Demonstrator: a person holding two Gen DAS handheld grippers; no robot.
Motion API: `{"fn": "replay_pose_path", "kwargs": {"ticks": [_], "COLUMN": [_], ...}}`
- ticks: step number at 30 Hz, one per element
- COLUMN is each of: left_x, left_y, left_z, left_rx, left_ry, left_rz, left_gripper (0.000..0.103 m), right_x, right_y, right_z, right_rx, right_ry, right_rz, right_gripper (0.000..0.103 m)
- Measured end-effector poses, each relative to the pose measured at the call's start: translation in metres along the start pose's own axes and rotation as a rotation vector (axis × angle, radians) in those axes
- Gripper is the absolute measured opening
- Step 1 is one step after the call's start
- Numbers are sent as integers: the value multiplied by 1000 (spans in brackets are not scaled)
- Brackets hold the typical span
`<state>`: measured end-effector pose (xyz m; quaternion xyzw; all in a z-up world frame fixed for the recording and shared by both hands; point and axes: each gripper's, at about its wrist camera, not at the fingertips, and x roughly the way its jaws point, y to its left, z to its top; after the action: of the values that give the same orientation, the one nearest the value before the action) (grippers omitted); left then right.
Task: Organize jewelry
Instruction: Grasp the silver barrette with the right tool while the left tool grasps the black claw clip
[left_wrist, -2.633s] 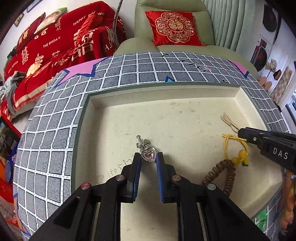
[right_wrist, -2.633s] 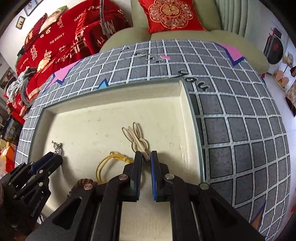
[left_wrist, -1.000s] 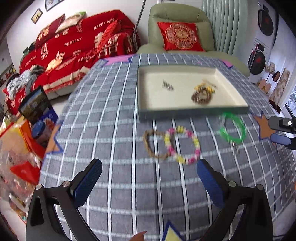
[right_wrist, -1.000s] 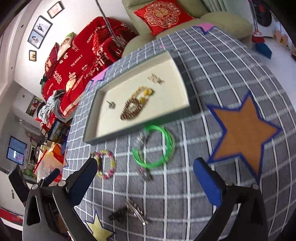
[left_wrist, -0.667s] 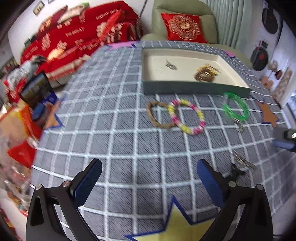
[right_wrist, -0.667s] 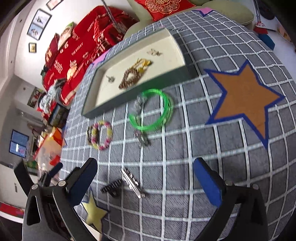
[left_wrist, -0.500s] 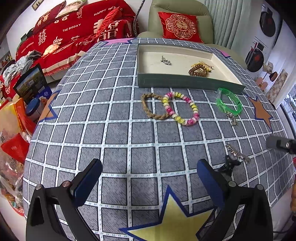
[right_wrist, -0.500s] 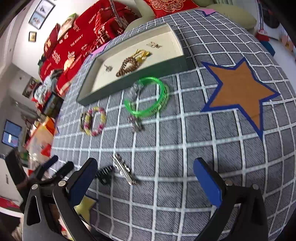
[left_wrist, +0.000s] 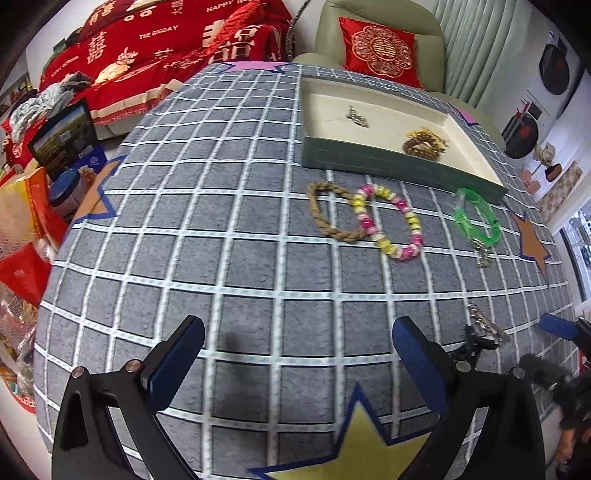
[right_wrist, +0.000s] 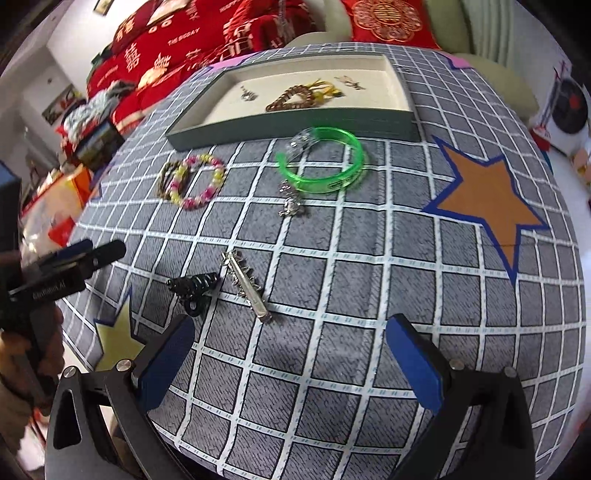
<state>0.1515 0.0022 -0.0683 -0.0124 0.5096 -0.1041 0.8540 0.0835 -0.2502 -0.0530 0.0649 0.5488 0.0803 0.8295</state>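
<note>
A green-walled tray (left_wrist: 369, 158) (right_wrist: 295, 125) at the far side holds a silver pendant (left_wrist: 357, 117), a brown bead bracelet (right_wrist: 291, 96) and a yellow cord. On the cloth before it lie a braided brown bracelet (left_wrist: 332, 218), a pink-yellow bead bracelet (left_wrist: 388, 221) (right_wrist: 195, 181), a green bangle (left_wrist: 476, 218) (right_wrist: 325, 162), a silver charm (right_wrist: 290, 203), a silver hair clip (right_wrist: 245, 286) and a black claw clip (right_wrist: 194, 288). My left gripper (left_wrist: 295, 354) is open and empty over the near cloth. My right gripper (right_wrist: 291, 350) is open and empty, just short of the clips.
The table has a grey grid cloth with star patches (right_wrist: 487, 199). A sofa with red covers (left_wrist: 166, 48) and a green armchair with a red cushion (left_wrist: 380, 48) stand behind. Bags and boxes (left_wrist: 26, 221) sit on the floor at the left.
Both grippers let go of the pieces in the tray, opened wide and pulled back to the near side of the table. In the last half second both dropped lower and closer.
</note>
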Motion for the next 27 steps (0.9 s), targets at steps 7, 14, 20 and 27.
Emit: {"fn": "replay_pose_path", "kwargs": {"ticks": [7,14,20,27], "left_x": [-4,-6,-7,-11], "left_y": [-18,-14,-20,-43], "left_z": [-2,-13,-23,-28], "left_rx": [56,87,107,172], "left_ry": [-8,15,36,32], "left_rz": [-37,-34,-69,-115], "left_gripper": [103,98,93,93], "right_x": [5,21,26,23], "right_y": [24,32,41,31], "right_z": [-2,-2,-3,2], "right_rx": [-119,-164,-227,-199], "right_ry": [-6,22,2,-6], "right_rz": [-48,-71,-107,-116], "right_gripper": [101,69,61,29]}}
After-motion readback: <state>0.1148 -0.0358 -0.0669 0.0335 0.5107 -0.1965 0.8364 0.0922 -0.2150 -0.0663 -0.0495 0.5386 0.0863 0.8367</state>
